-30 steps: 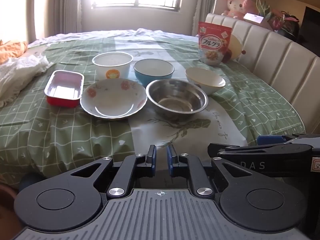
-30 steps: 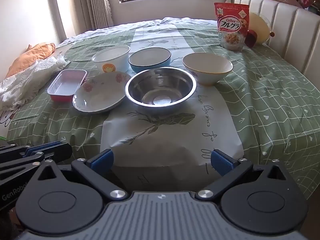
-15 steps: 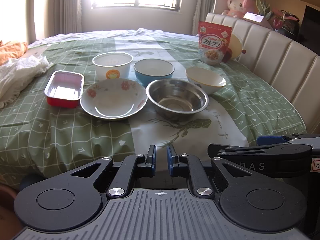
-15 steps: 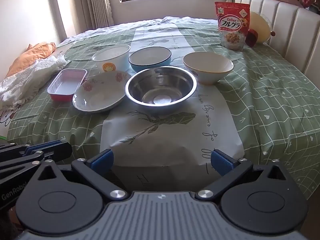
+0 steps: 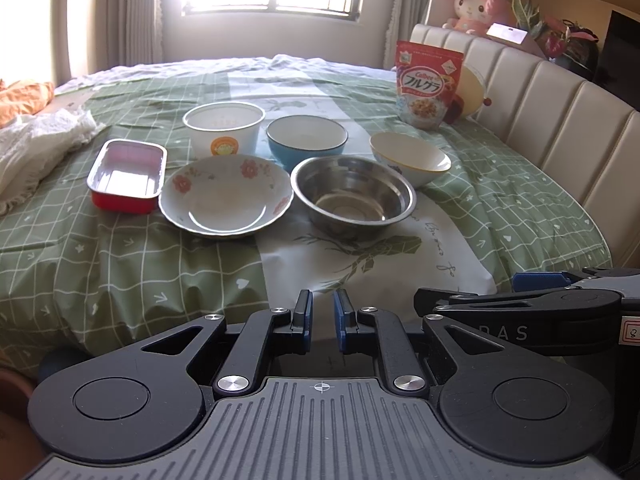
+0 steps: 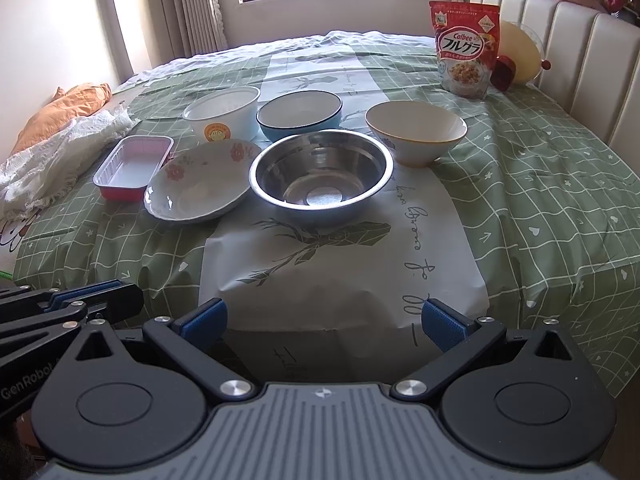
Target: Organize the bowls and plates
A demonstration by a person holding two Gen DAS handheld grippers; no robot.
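Observation:
Several dishes stand on a table with a green checked cloth (image 5: 100,264): a floral plate (image 5: 224,196) (image 6: 198,190), a steel bowl (image 5: 354,194) (image 6: 320,174), a blue bowl (image 5: 307,138) (image 6: 299,114), a white cup-shaped bowl (image 5: 224,128) (image 6: 222,114), a cream bowl (image 5: 410,158) (image 6: 416,132) and a red foil tray (image 5: 126,176) (image 6: 134,166). My left gripper (image 5: 322,316) is nearly shut and empty, at the near table edge. My right gripper (image 6: 324,320) is open and empty, also at the near edge, facing the steel bowl.
A red cereal bag (image 5: 428,84) (image 6: 468,48) stands at the back right, with a yellow round object behind it. White lace cloth (image 6: 48,156) lies at the left. A cream padded bench back (image 5: 560,120) runs along the right.
Both views show a very slight drift only; the dishes stay in place and the jaws keep their openings.

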